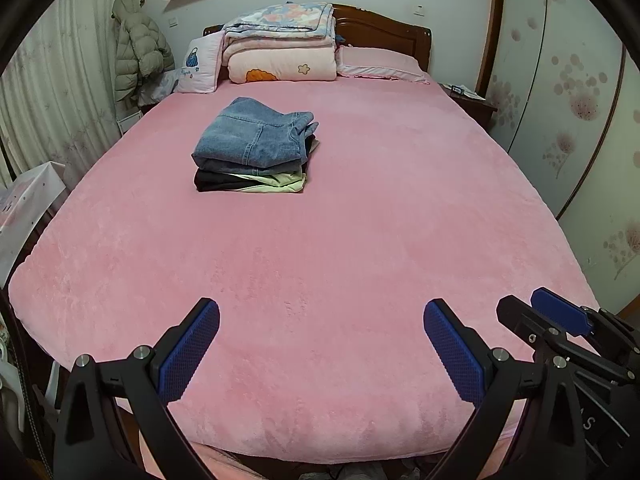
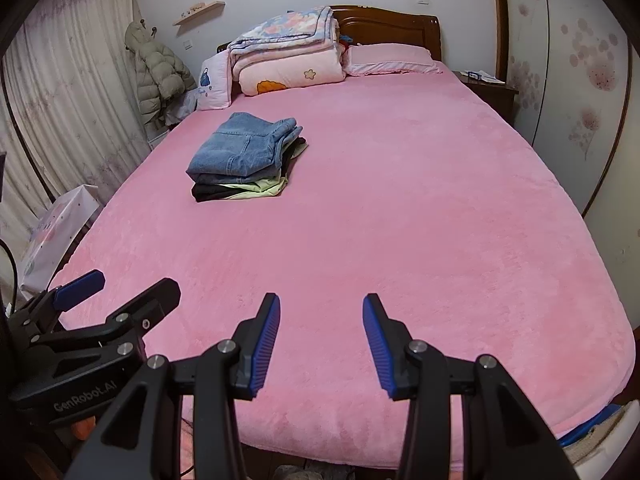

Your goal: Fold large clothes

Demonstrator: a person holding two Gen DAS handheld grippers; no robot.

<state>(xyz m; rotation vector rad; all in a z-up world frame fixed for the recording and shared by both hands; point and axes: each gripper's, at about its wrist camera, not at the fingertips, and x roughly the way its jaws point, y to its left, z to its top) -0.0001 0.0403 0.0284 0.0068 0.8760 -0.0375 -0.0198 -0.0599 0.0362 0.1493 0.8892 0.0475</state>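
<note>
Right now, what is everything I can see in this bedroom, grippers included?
Bed cover: one, pink, spread over the bed.
Folded clothes pile: one; blue jeans on top, black and pale green beneath; left of the bed's middle.
Quilts: one folded stack, pink and floral, by the headboard.
Pillow: one, pink, right of the quilts.
Puffer jacket: one, olive, hanging at left.
Left gripper: one, black with blue pads, open, empty.
Right gripper: one, same colours, open, empty.
</note>
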